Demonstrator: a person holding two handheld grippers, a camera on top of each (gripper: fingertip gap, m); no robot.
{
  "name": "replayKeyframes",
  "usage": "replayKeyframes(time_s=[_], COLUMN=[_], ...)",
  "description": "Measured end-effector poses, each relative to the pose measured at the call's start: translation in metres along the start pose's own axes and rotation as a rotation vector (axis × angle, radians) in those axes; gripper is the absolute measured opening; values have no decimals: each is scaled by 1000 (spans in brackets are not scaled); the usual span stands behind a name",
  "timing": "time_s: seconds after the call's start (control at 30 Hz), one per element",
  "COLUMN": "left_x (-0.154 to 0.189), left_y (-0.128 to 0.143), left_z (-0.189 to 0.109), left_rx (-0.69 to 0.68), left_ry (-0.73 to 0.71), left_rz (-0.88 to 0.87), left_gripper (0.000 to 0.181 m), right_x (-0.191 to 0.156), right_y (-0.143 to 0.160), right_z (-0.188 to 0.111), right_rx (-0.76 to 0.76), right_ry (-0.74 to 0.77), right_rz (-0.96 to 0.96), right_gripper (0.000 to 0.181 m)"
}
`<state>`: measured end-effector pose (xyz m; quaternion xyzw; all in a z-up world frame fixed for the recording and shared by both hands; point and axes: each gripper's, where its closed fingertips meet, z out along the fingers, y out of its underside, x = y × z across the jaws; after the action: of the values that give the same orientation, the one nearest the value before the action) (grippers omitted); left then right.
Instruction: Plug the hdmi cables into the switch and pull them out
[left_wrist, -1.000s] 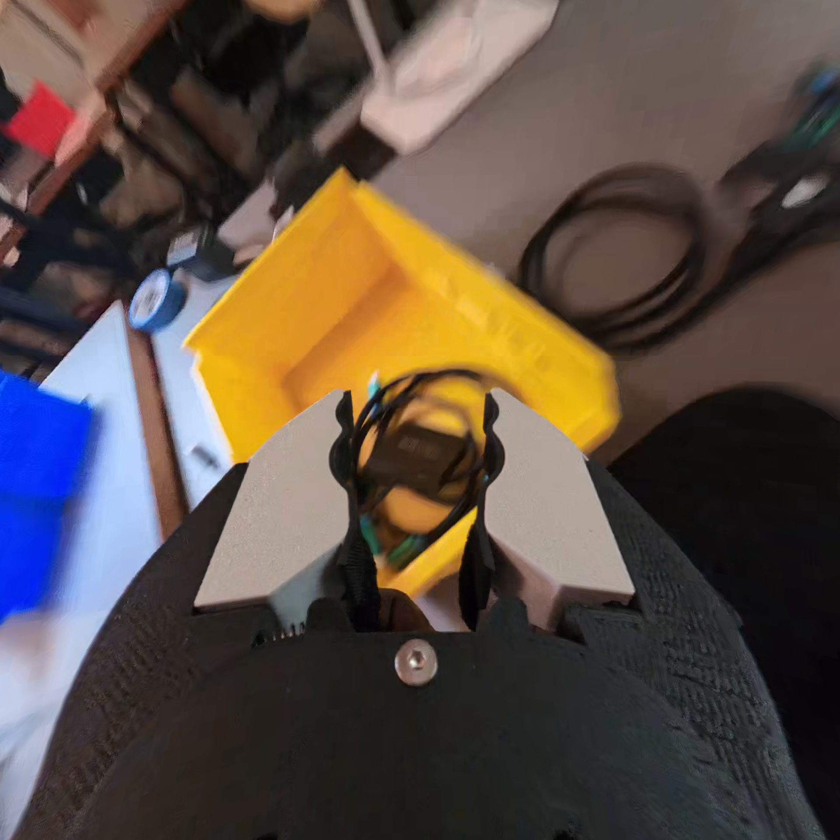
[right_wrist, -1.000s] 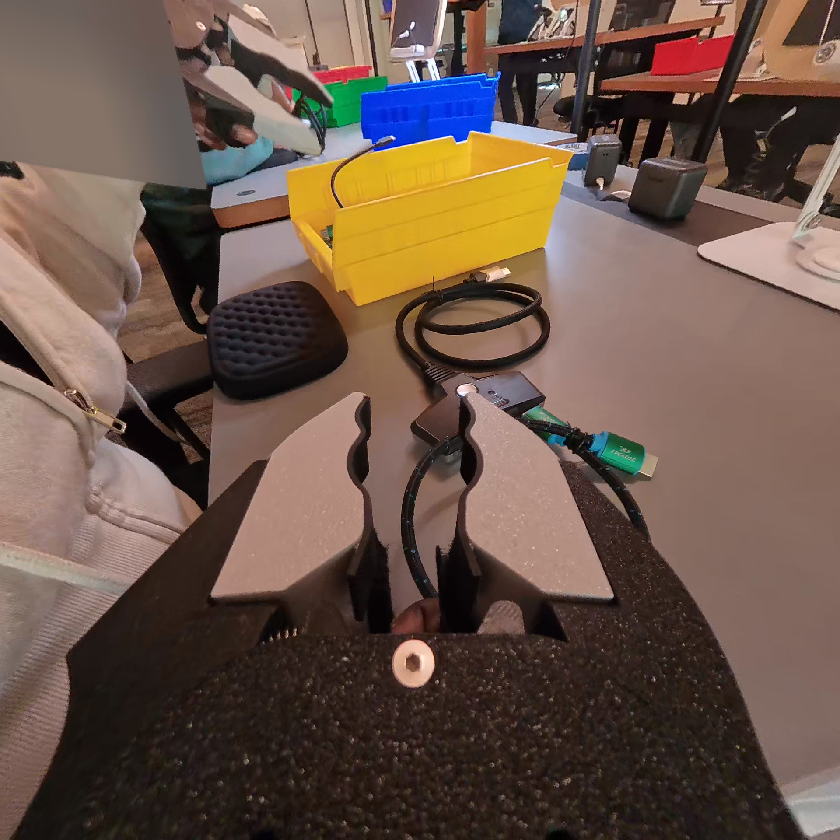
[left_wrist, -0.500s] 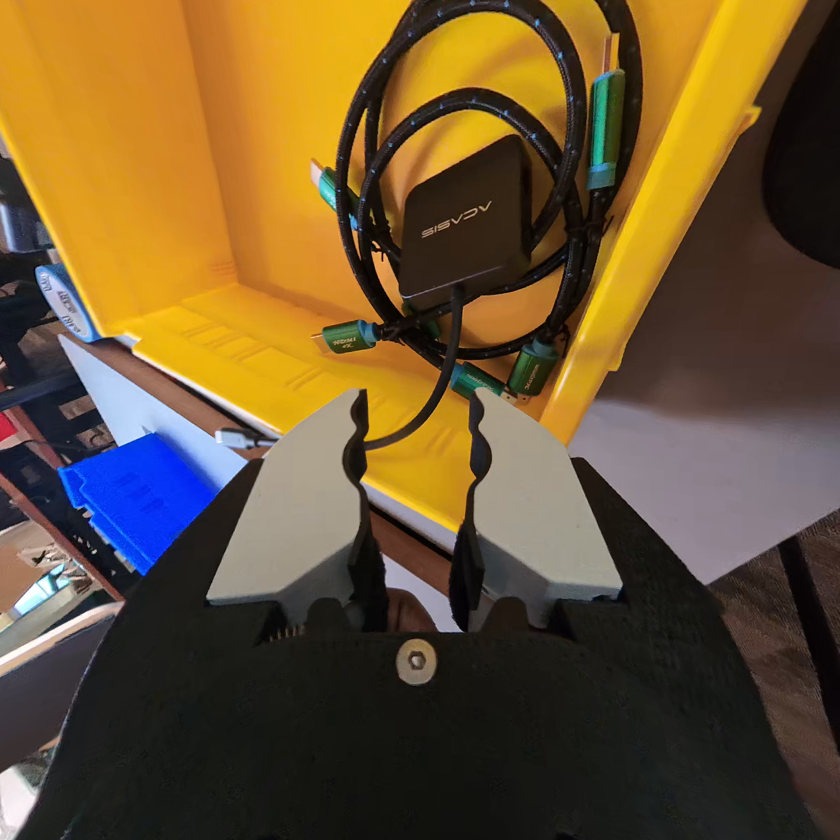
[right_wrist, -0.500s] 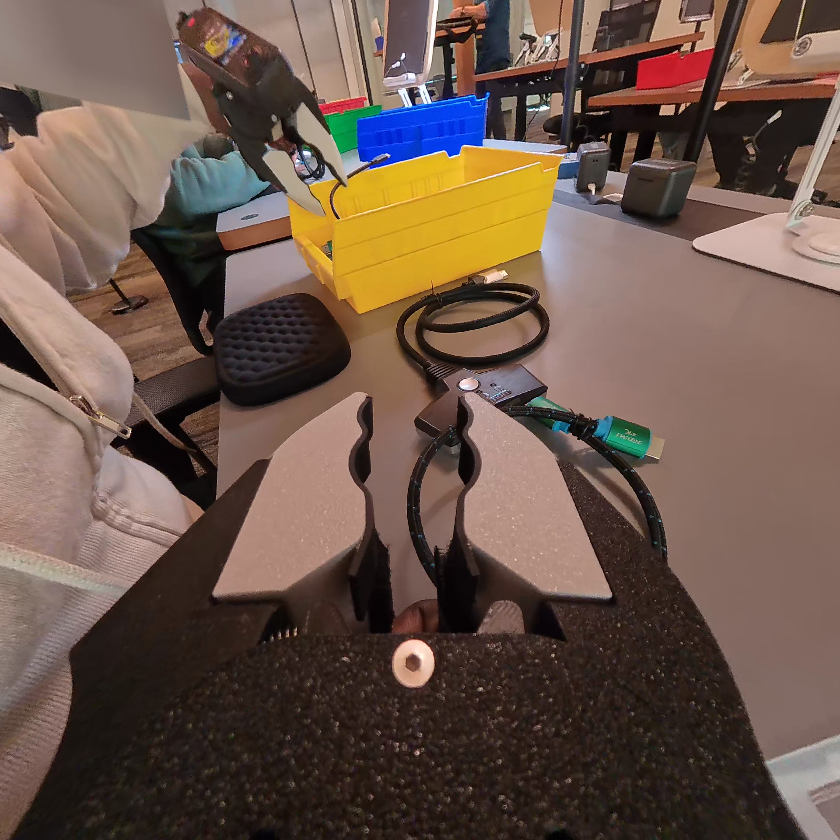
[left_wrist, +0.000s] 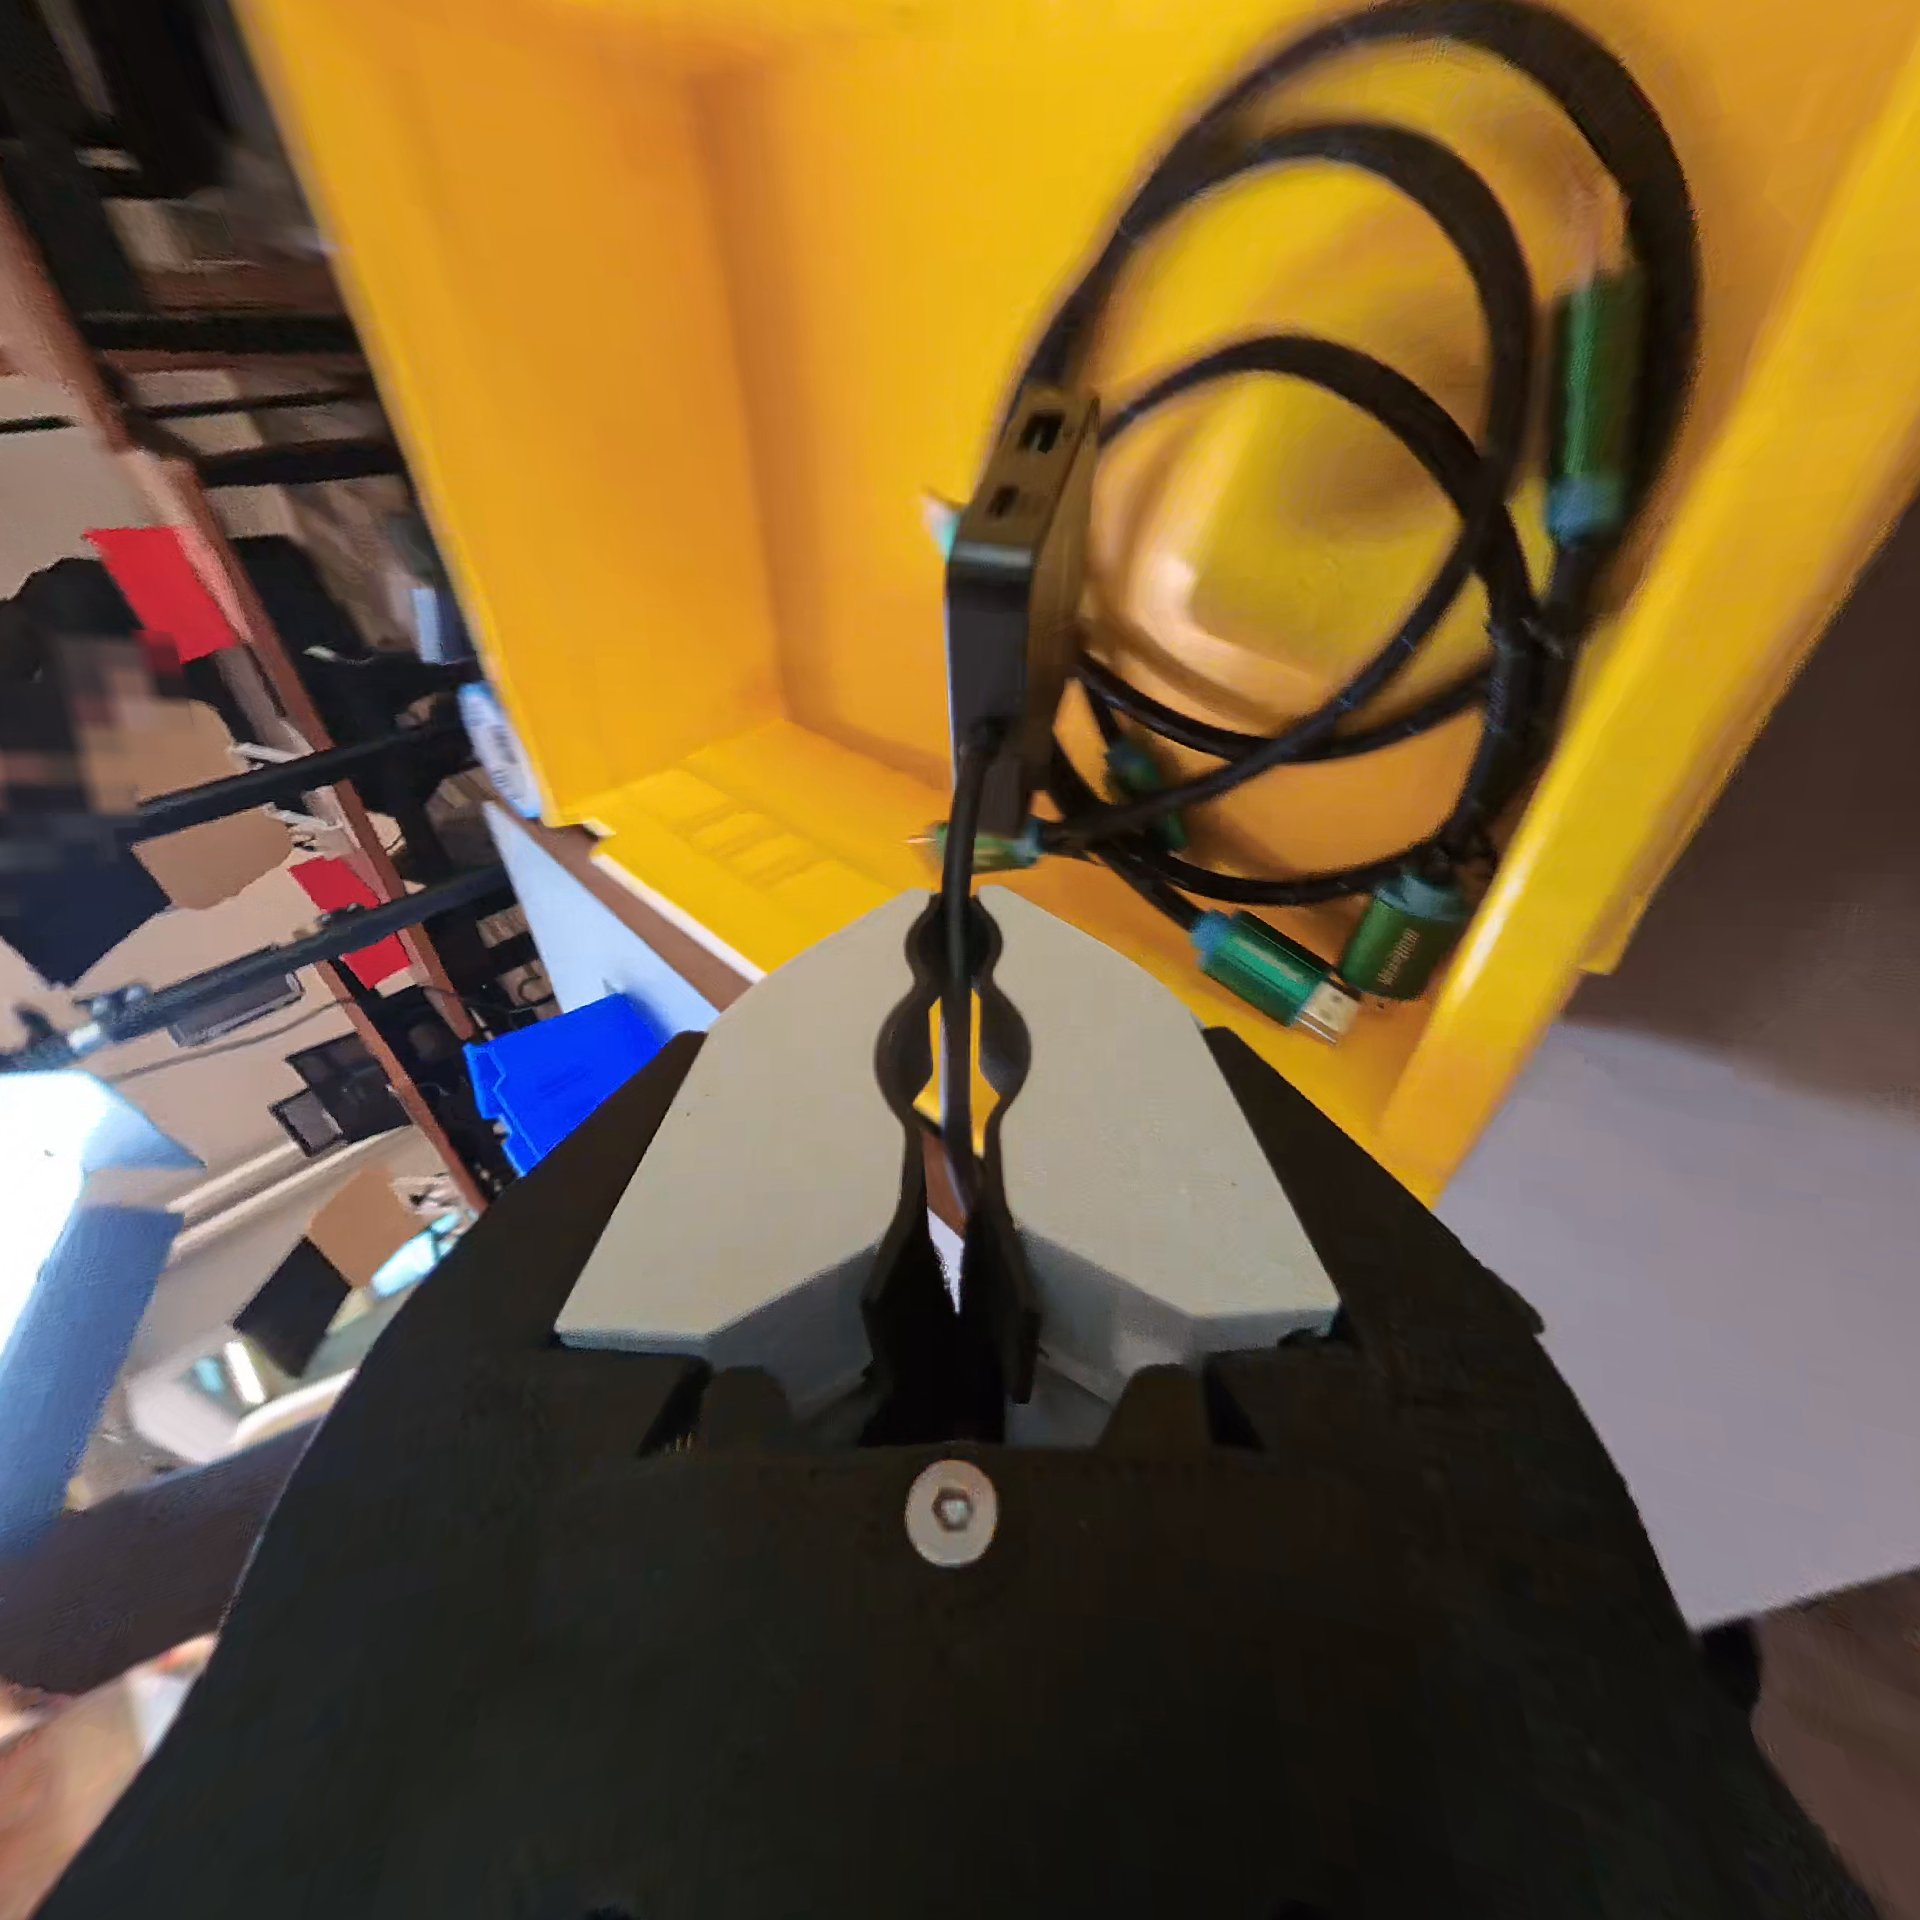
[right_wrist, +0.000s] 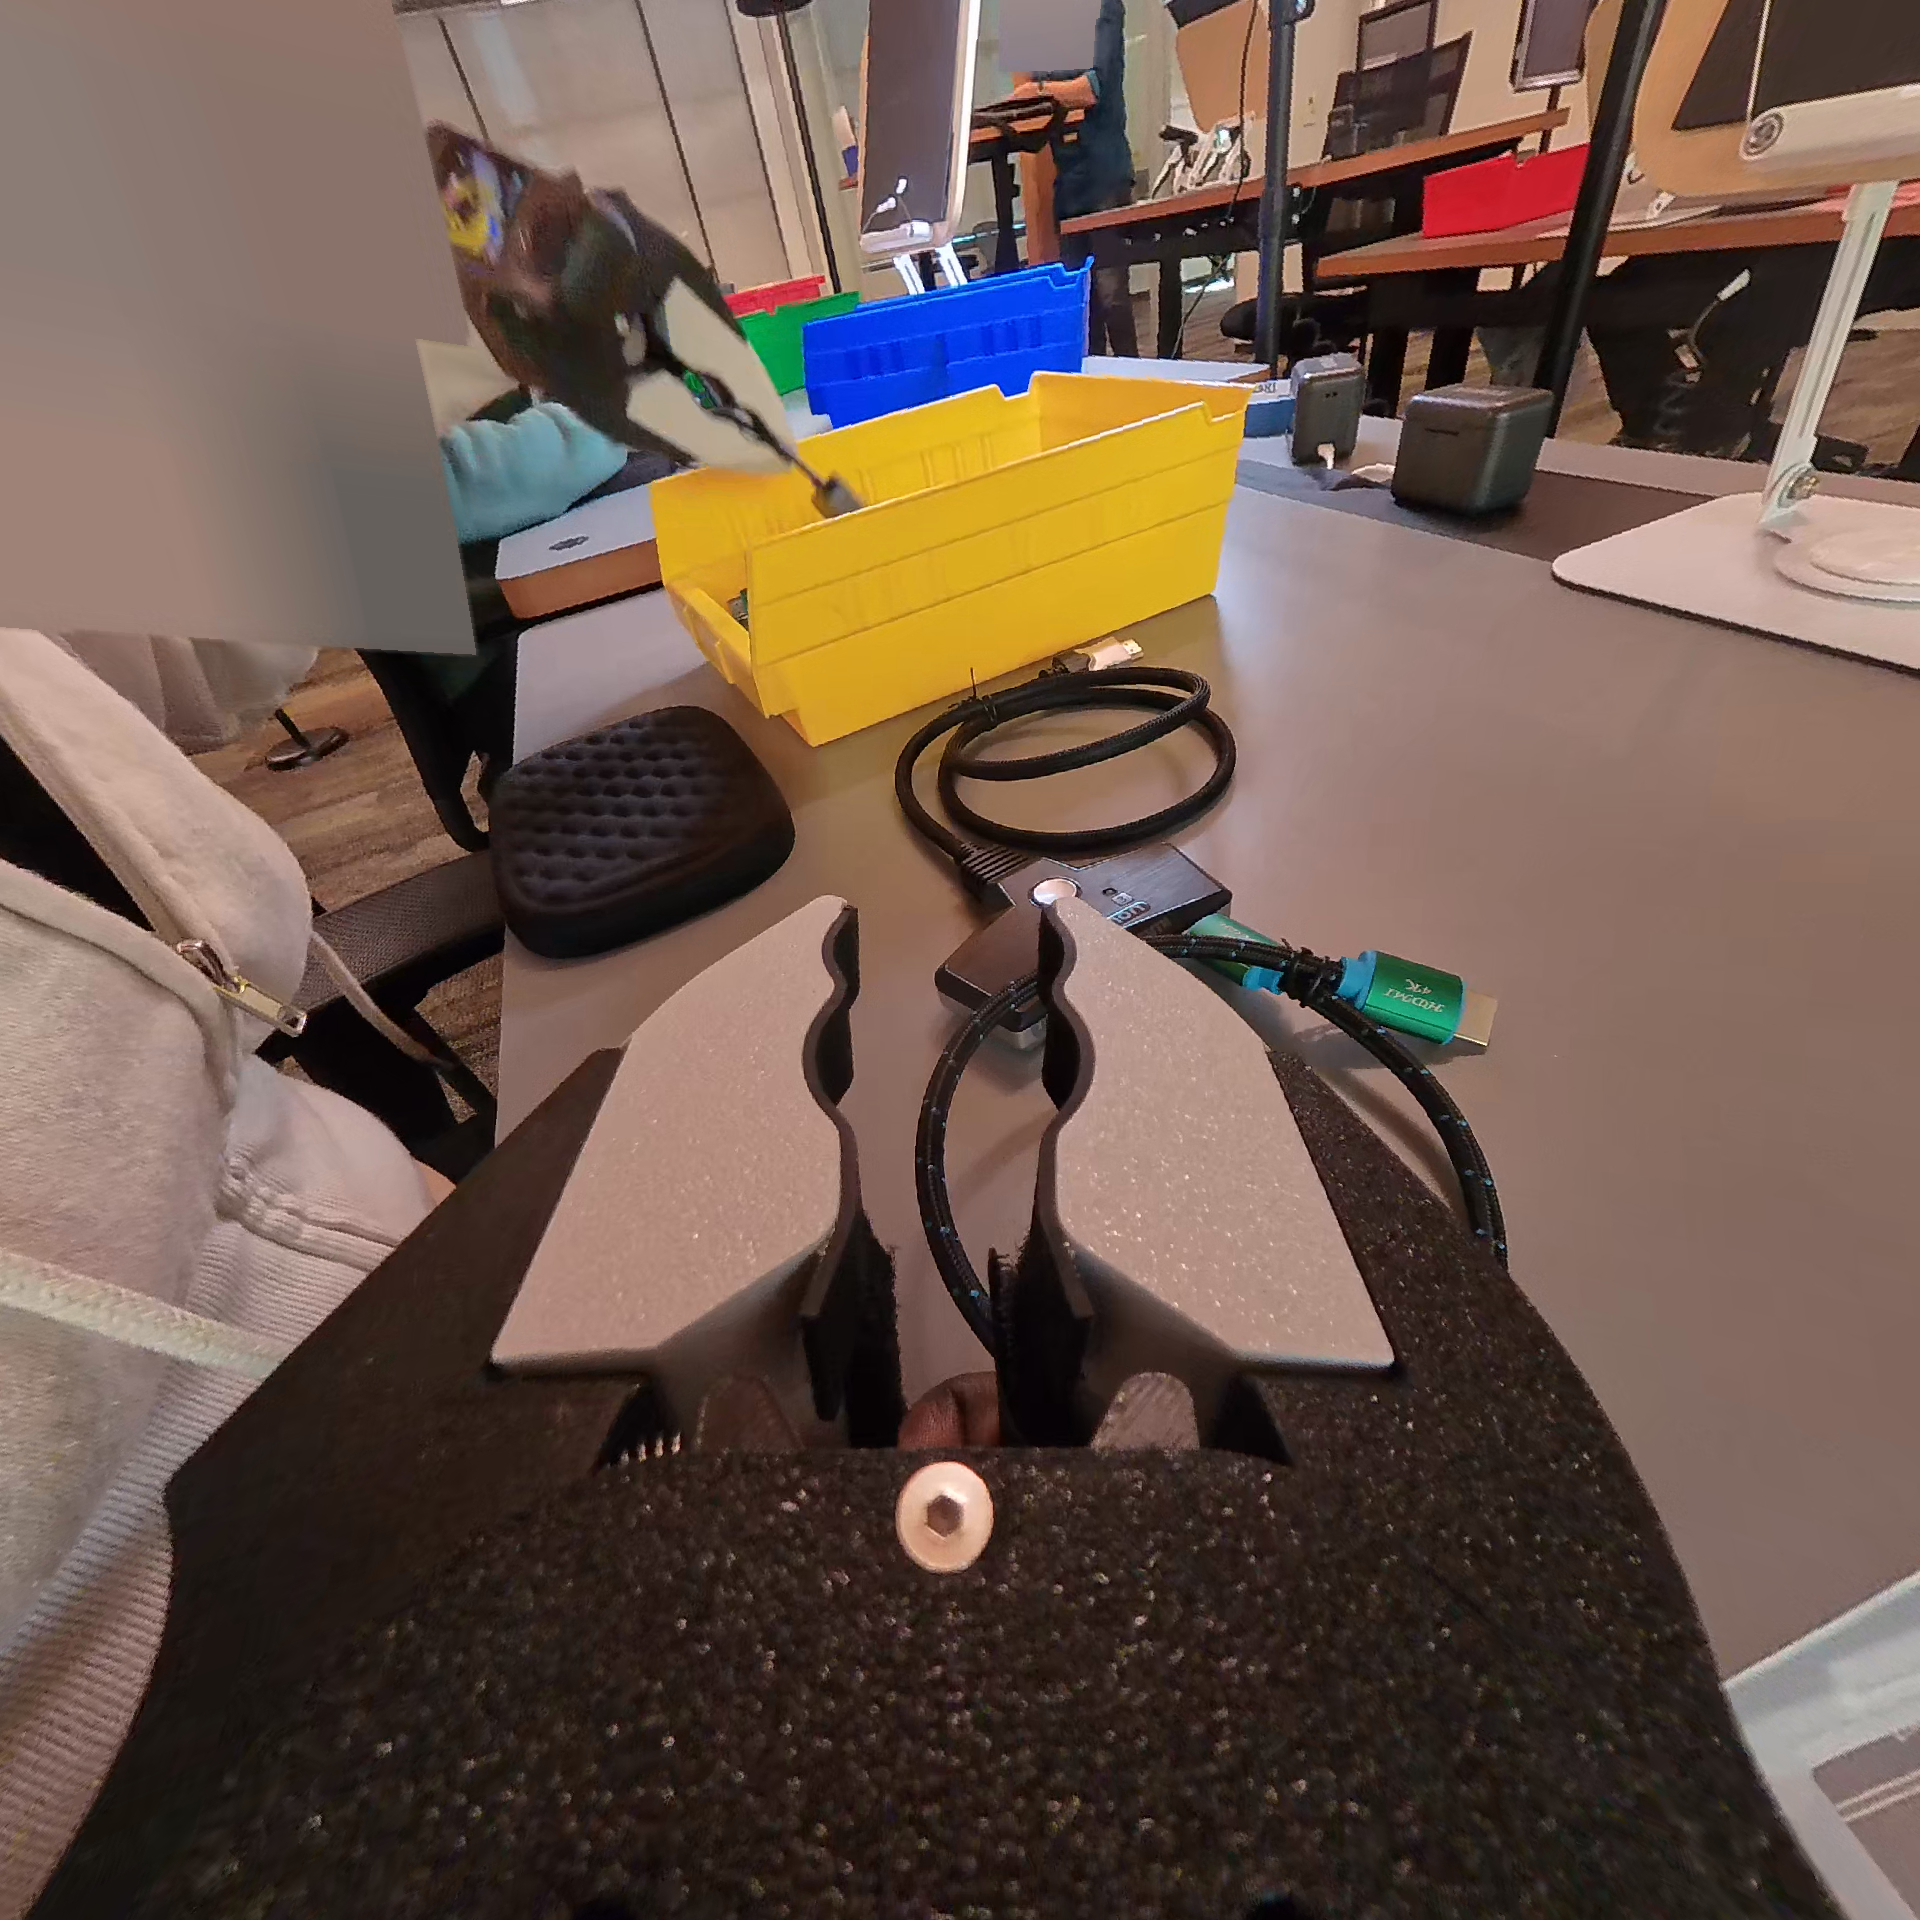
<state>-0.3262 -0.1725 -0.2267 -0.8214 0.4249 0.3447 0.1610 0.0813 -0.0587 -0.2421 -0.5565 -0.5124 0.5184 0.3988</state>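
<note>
Two grippers, two very different jobs right now! Up at the yellow bin, the left gripper has its fingers pinched tight on a thin black lead, and a black switch box dangles edge-on from that lead, just above the coil of braided hdmi cables with green plugs lying in the bin. Gripping the lead rather than the box looks like the handy way to fish it out from the nest of cable, though it lets the box swing. From the right wrist view that left gripper is angled steeply down over the bin's near rim, nose first. Meanwhile the right gripper sits low and level over the grey table, jaws parted and gripping nothing, a loop of braided cable running between its fingers. Just ahead lies a second switch with its own black coiled cord, and a green plug beside it, ready for plugging in.
</note>
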Motion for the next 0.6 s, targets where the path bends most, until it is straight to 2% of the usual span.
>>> replayKeyframes(time_s=[0.1,0.2,0.4,0.47,0.53,0.6], left_x=[-47,-70,-69,-51,-43,-39], left_y=[-12,-22,-46,-44,-41,-43], left_z=[-12,10,96,115,112,94], left_rx=[84,45,-93,-133,-120,-24], left_ry=[-112,-142,-95,4,75,132], left_rz=[-135,-134,-12,35,-2,-69], left_gripper=[3,3,3,6,33,52], right_x=[1,2,4,5,6,7], right_y=[0,-1,-6,-8,-7,-6], right_z=[1,1,-5,-8,-10,-11], right_rx=[11,13,59,70,65,67], right_ry=[-3,-3,30,39,47,52], right_rz=[16,20,15,23,22,25], right_gripper=[33,33,30,29,29,29])
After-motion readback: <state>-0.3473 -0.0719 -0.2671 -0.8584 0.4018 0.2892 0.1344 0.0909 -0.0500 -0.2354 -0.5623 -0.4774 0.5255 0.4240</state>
